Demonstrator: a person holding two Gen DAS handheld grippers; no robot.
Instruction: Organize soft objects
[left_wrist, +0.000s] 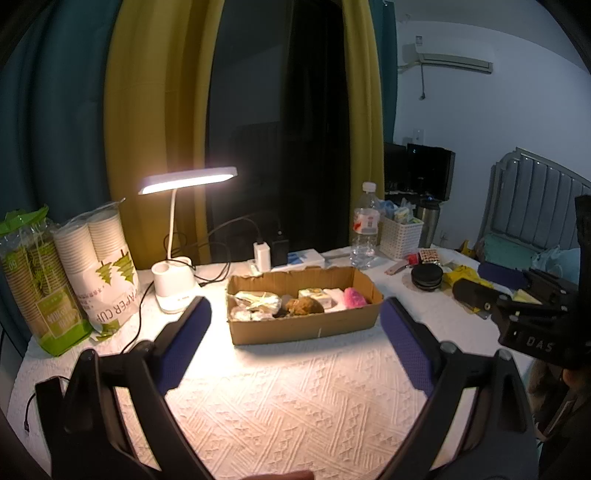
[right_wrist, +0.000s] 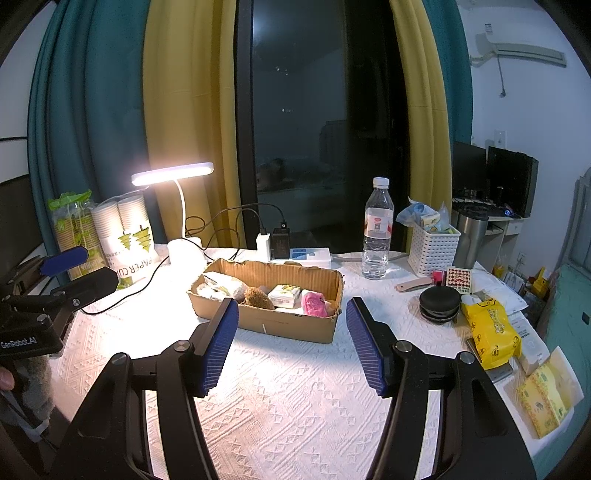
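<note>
Above the white cloth (right_wrist: 295, 413), your right gripper (right_wrist: 291, 347) hangs with its blue pads (right_wrist: 218, 343) spread wide and nothing between them. Your left gripper (left_wrist: 295, 347) is the same: pads (left_wrist: 184, 347) far apart, holding nothing, over the near part of the table. In the right view you can see the left one at the left edge; in the left view the right one sits at the far right.

Just beyond both sets of fingers lies the box (right_wrist: 295, 325), an open cardboard tray resting on the cloth. Inside it, from left to right, are a pale bundle (right_wrist: 221, 286), a brown plush (right_wrist: 258, 297), a tissue pack (right_wrist: 283, 295) and a pink plush (right_wrist: 314, 303), all packed close together.

Far left of the box stands a lit lamp (right_wrist: 173, 173), with cup sleeves (right_wrist: 129, 236) beside it. Far right are a bottle (right_wrist: 376, 232) and a white basket (right_wrist: 434, 251); nearer on the right lies a yellow pack (right_wrist: 491, 332).
</note>
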